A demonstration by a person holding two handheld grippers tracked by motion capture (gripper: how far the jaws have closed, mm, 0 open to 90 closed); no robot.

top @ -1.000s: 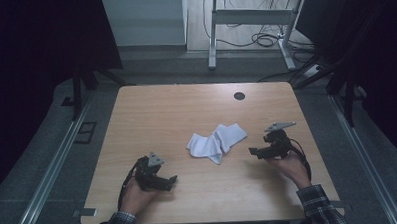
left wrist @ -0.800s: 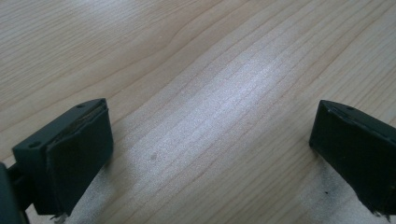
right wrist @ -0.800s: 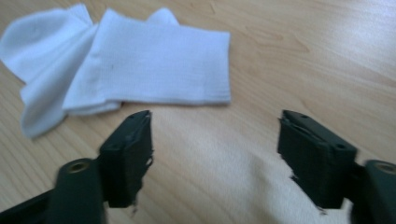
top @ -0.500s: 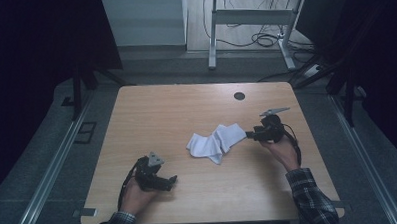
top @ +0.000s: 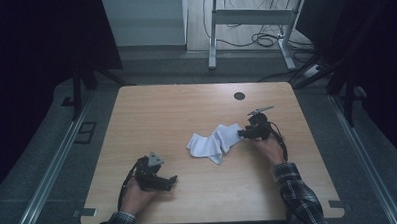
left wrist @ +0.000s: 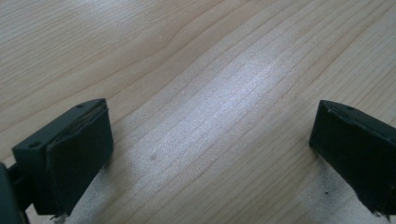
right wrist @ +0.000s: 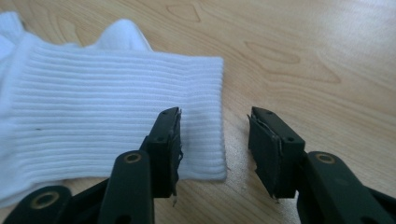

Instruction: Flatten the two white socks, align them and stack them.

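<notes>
text: none legible | labels: none | numbers: none

The high view is looking dim and bluish, with the room around the tabletop [top: 186, 116] sinking into near black and only the far floor catching pale light. In the left gripper view a soft white glare is running across the wood grain, and faint shadows are sitting under the dark jaws. The right gripper view is staying bright, its near jaws blurring slightly.
</notes>
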